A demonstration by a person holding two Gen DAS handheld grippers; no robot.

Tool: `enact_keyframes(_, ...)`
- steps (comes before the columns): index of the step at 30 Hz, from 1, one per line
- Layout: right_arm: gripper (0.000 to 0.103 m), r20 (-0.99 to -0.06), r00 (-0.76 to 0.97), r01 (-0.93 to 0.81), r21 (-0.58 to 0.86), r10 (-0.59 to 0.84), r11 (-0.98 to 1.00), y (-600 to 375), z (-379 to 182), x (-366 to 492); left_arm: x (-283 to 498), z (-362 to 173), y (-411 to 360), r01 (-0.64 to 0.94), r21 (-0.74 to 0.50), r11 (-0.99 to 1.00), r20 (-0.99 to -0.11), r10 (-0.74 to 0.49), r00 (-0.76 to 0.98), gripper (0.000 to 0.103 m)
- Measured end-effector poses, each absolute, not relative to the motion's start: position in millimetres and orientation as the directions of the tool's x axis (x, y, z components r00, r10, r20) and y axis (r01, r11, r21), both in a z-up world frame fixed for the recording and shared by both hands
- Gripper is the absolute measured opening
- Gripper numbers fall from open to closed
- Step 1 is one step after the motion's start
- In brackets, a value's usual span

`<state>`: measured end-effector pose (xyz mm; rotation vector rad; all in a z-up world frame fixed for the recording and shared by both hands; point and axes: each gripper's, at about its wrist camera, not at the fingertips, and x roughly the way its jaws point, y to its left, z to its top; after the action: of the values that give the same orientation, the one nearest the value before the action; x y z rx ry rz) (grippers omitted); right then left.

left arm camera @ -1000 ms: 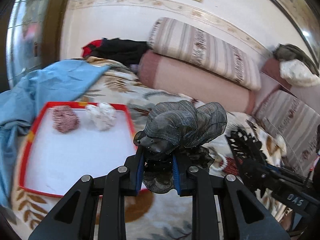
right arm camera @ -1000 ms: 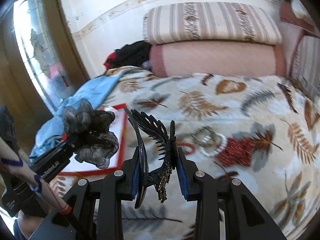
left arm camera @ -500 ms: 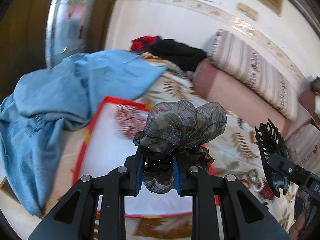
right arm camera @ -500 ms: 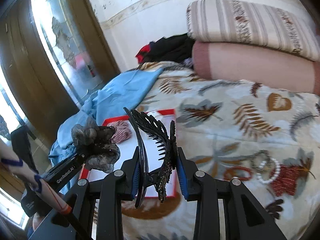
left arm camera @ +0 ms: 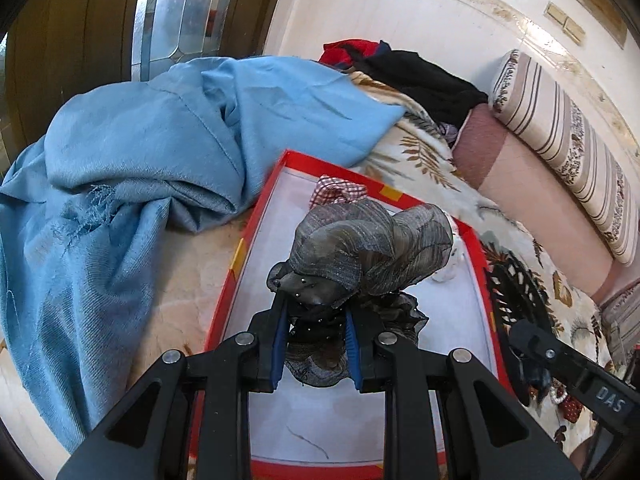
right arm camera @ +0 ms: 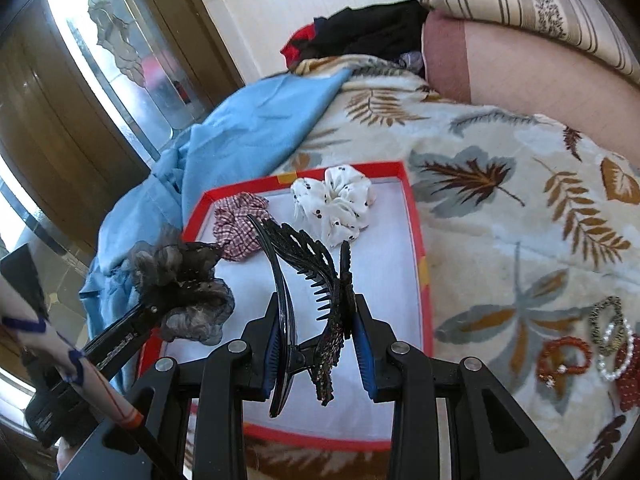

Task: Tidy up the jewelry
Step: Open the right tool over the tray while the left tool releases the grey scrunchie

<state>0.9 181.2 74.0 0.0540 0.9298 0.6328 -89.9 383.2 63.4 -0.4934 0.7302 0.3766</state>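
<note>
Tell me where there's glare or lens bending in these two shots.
Left wrist view: fisheye curves the wall and door glass, dark vignette in the corners, the tray and grey scrunchie sharp. Right wrist view: window blown out with glare, door frame bowed, hair clip crisp.

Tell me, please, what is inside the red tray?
Inside the red tray lie a white dotted scrunchie and a red checked scrunchie, on its white floor. The held black hair claw and grey scrunchie cover parts of that floor.
</note>
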Motion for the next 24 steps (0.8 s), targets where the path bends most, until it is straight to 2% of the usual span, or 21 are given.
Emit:
enact_keyframes(14, 0.035, -0.774, 0.402, -0.481, 0.276, 0.489, 0.832, 214.9, 44.5, 27.9, -73.7, 49.3, 392.7, -0.500, -0.283, 0.818, -0.738, 0.148, 0.659, 0.023)
enact_keyframes(24, 0.035, -0.790, 0.391, -0.467, 0.273, 0.473, 0.841, 219.6, 30.9, 43.4, -61.2, 46.4, 396.3, -0.500, -0.276, 0.821, -0.745, 0.146, 0.651, 0.029)
